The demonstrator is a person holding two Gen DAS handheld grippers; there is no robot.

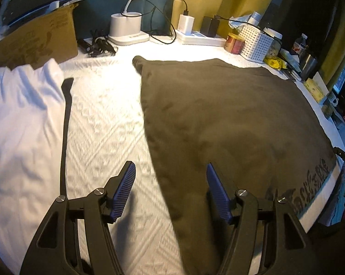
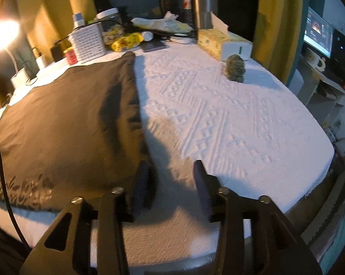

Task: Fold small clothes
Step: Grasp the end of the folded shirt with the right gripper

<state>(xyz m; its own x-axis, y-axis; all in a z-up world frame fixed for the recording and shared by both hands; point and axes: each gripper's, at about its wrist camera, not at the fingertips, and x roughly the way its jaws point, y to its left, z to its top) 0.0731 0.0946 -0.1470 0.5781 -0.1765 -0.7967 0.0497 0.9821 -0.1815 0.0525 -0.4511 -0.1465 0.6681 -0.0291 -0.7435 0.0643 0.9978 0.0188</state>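
On the table, items as they lie:

Surface: white embossed tablecloth (image 1: pixel 108 123) over the table, its middle bare of other things, which suits it as the folding ground.

Garment in work: dark olive-brown cloth garment with a pale printed motif near its front hem (image 1: pixel 229 114), spread flat in a rough rectangle, its long edges straight; likely a fold already laid. In the right wrist view its right edge (image 2: pixel 135 105) runs straight back from the near edge of the table.

Garment waiting: white crumpled cloth garment (image 1: pixel 23 114), heaped at the left and well apart from the dark one, probably next in line.

Small piece: grey-green bundled cloth (image 2: pixel 235 67), set at the far right near the yellow tissue box (image 2: pixel 220 43); probably a finished item put aside, though I cannot tell for certain.

Clutter: brown cardboard box (image 1: pixel 34 43), white lamp base (image 1: pixel 126 27) and white perforated basket (image 1: pixel 256 43), pushed to the back edge, off the folding ground.

Left gripper (image 1: pixel 170 190): jaws parted, nothing between the blue ribbed pads; right pad hangs over the dark garment's left edge, contact not clear.

Right gripper (image 2: pixel 170 188): jaws parted, empty; left pad just beside the garment's right edge, right pad over bare tablecloth.
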